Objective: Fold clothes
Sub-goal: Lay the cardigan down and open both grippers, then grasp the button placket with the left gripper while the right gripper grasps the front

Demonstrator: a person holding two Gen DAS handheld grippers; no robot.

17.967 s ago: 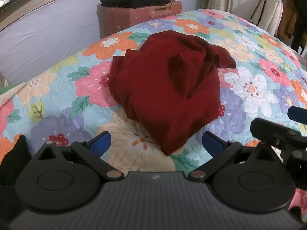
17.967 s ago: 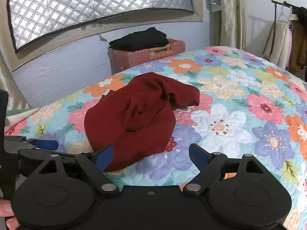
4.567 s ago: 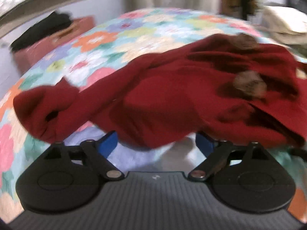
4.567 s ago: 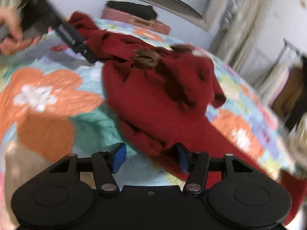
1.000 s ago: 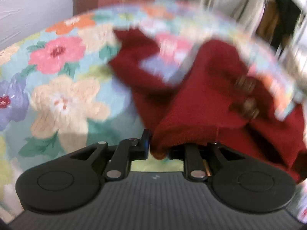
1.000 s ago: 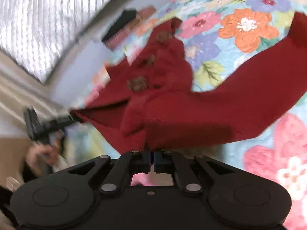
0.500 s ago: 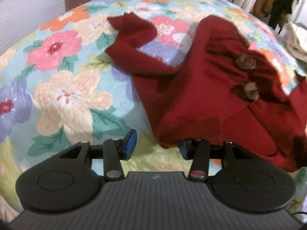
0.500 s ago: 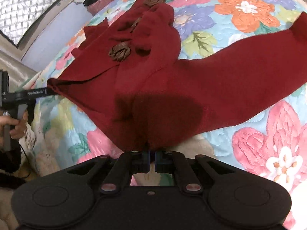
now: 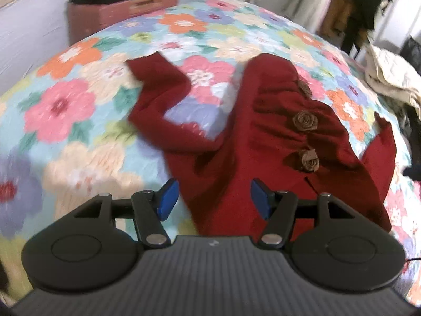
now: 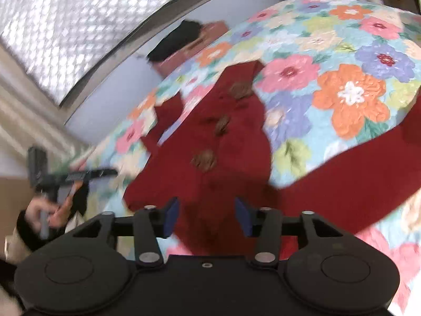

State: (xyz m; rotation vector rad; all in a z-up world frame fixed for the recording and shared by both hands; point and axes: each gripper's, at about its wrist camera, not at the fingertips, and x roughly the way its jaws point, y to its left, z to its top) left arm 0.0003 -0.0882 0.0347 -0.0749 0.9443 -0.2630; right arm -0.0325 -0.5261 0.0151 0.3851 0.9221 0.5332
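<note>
A dark red garment (image 9: 236, 142) with three brown fabric roses (image 9: 305, 119) lies spread on the floral bedspread (image 9: 79, 105). One sleeve reaches up to the left and one out to the right. My left gripper (image 9: 214, 198) is open just above its near hem, holding nothing. In the right wrist view the garment (image 10: 231, 158) lies lengthwise with a sleeve stretching right. My right gripper (image 10: 206, 214) is open over the near hem, empty. The left gripper (image 10: 86, 175) shows at the left, in a hand.
A pink suitcase (image 9: 118, 8) with black clothing on top stands beyond the bed's far edge. A pale pile of clothes (image 9: 389, 76) and hanging garments are at the right. A quilted silver panel (image 10: 79, 26) covers the window.
Both grippers have opened and let go of the garment's hem, which now lies flat on the bed. Both have drawn back slightly from it.
</note>
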